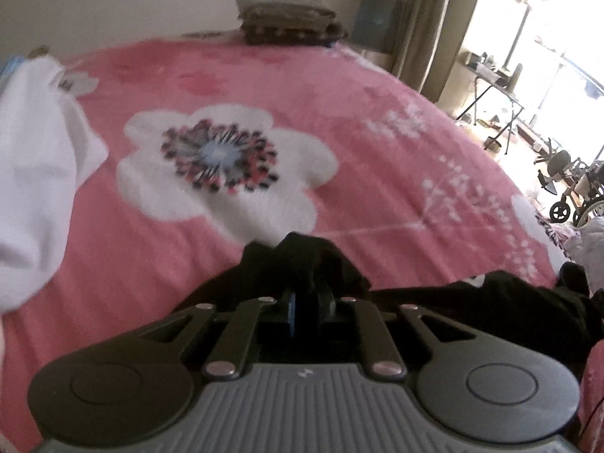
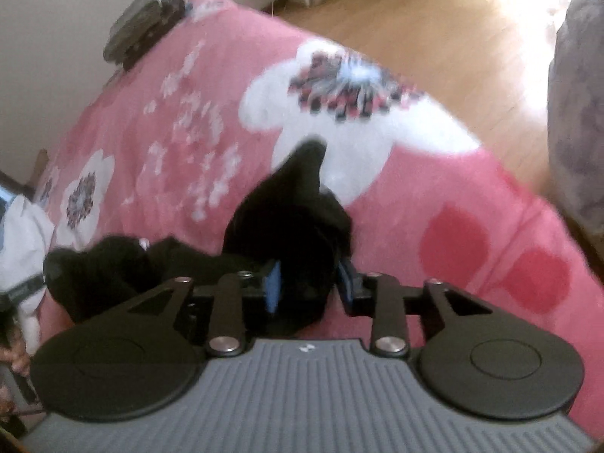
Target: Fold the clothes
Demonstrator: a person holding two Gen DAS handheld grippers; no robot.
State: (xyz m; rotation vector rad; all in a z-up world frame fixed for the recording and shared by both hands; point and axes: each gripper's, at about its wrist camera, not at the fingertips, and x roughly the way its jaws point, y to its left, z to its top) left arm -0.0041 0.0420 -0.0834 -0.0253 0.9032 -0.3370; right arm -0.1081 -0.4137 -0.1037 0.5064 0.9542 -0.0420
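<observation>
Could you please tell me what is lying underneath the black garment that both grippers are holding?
Beneath the black garment lies the pink floral bedspread. Where the cloth is bunched, anything under it is covered and cannot be seen.

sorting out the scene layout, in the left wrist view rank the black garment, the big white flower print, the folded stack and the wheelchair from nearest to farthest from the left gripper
1. Black garment: clamped in the left gripper.
2. Big white flower print: on the pink bedspread just ahead, slightly left.
3. Folded stack: at the bed's far edge, by the wall.

The wheelchair is off the bed on the right; against the stack it is too close to call.
</observation>
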